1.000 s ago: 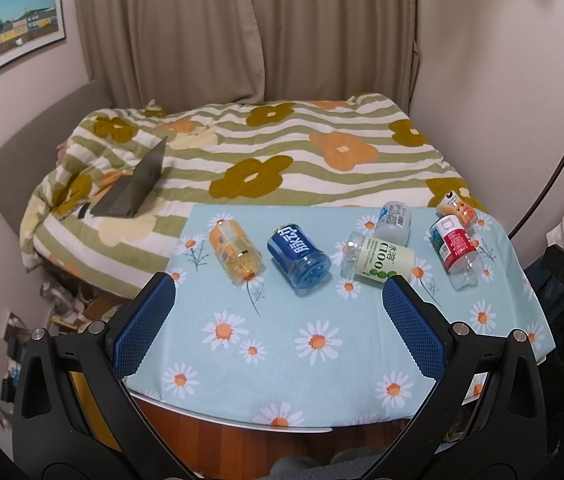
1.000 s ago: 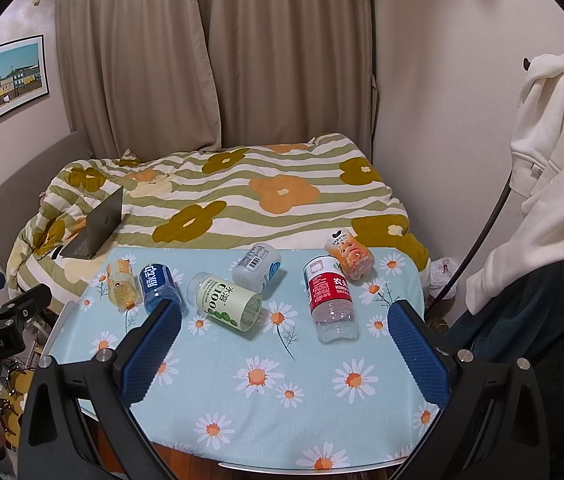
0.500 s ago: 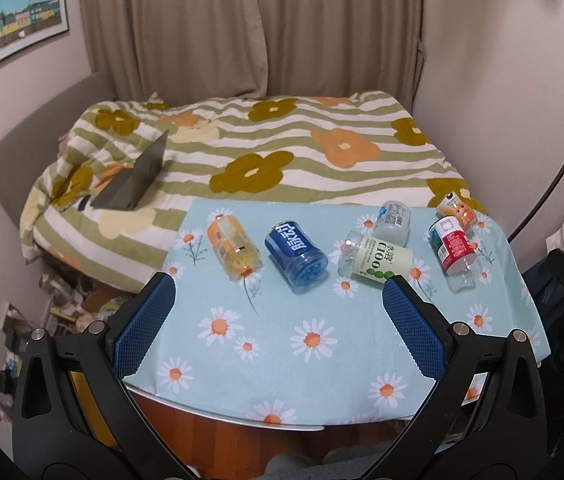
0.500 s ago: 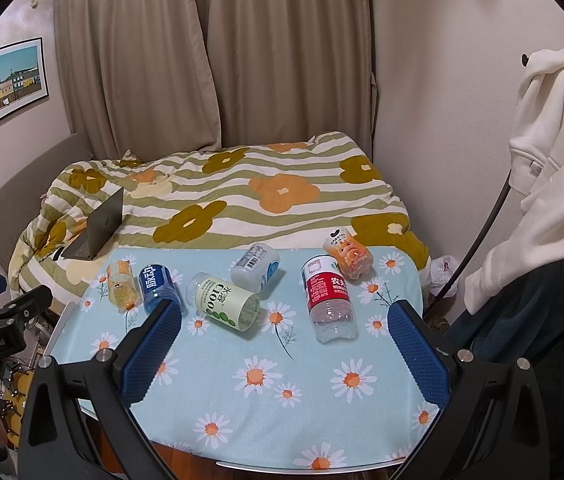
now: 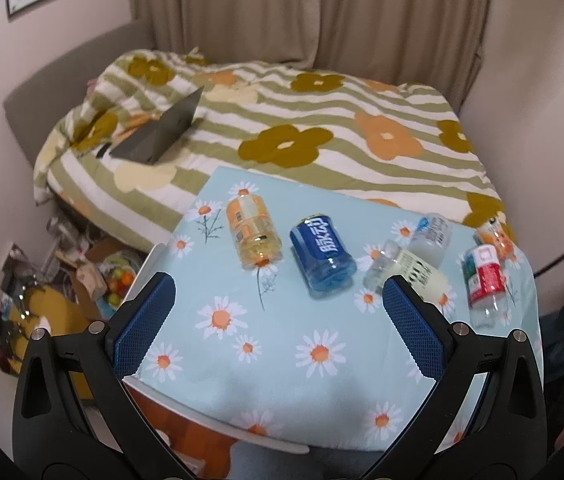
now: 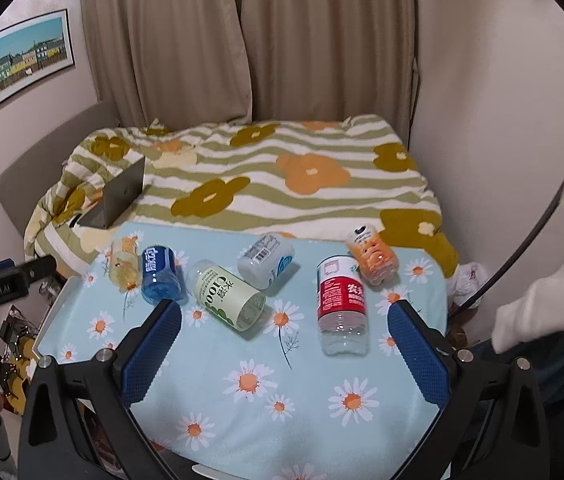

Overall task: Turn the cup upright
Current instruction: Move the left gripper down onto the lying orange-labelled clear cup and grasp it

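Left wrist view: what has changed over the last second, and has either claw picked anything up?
The left claw has swung left and closer, toward the yellow bottle and blue bottle; the right claw has eased forward slightly. Both stay open and empty. All six bottles still lie on their sides on the daisy tablecloth, unmoved.

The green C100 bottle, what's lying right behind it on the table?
Behind the green C100 bottle lies a clear bottle with a white label, on its side; whether they touch is hidden.

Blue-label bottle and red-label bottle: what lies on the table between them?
In the right wrist view, two lying bottles sit between the blue-label bottle and the red-label bottle: the green-label bottle and, farther back, the white-label bottle.
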Available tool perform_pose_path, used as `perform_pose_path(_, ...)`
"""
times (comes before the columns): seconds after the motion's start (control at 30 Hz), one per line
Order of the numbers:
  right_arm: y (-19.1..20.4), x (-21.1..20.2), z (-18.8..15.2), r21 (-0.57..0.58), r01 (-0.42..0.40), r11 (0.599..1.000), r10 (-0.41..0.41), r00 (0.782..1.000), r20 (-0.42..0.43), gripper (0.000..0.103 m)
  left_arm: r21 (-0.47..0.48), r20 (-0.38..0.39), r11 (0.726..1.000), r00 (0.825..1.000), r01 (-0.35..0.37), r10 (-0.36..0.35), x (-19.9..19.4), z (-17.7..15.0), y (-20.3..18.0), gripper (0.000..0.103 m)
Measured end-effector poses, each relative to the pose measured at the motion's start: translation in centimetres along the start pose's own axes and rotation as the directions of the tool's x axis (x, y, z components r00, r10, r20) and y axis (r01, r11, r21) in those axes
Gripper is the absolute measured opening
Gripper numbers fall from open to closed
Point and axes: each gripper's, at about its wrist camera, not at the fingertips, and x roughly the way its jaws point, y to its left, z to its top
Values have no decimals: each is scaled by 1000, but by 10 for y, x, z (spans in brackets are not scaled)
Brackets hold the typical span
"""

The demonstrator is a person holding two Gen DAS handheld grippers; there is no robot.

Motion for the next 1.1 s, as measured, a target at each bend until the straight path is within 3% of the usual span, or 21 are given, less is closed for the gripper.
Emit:
perform_pose_path(0.33, -10, 52, 23, 44, 16, 999, -12, 995, -95, 103, -52, -147, 999, 989, -6, -1, 93, 32, 28, 103)
perform_pose_path(0.67, 9, 122, 41, 65, 72, 995, -58, 980, -188, 103, -57, -320, 998, 947, 24, -41, 196, 46, 40, 103)
perform_pose_path(1.1, 41, 173, 48, 67, 95, 993, -73, 958, -276, 103, -76, -427, 996, 901, 52, -80, 260, 47, 53, 103)
